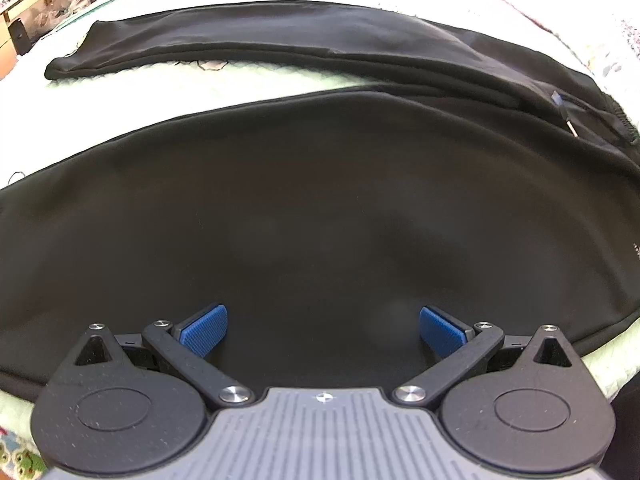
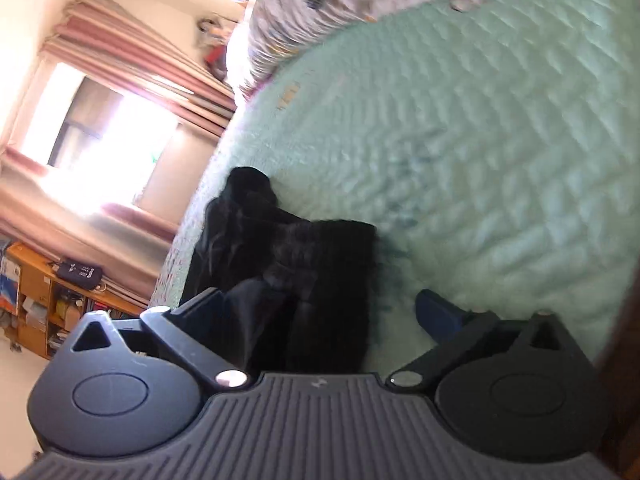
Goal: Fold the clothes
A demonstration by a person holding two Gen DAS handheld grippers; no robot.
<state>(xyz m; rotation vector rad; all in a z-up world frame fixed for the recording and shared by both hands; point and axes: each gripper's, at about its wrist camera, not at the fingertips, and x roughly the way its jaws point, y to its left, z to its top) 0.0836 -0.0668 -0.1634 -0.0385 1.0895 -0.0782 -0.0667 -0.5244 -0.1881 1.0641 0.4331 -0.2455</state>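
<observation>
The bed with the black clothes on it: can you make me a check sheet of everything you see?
Surface: pale green quilted bedcover, bumpy texture.
Job's things: black trousers spread flat, two legs apart with bedcover showing between; a dark bunched garment lies near the bed's edge in the right wrist view, blurred.
Clutter: patterned bedding piled at the far end.
Grippers: left gripper open above the trousers, nothing between its blue pads; right gripper open, holding nothing.
Cables: nothing seen.
Surroundings: bright window with striped curtain, wooden shelf full of small items.
</observation>
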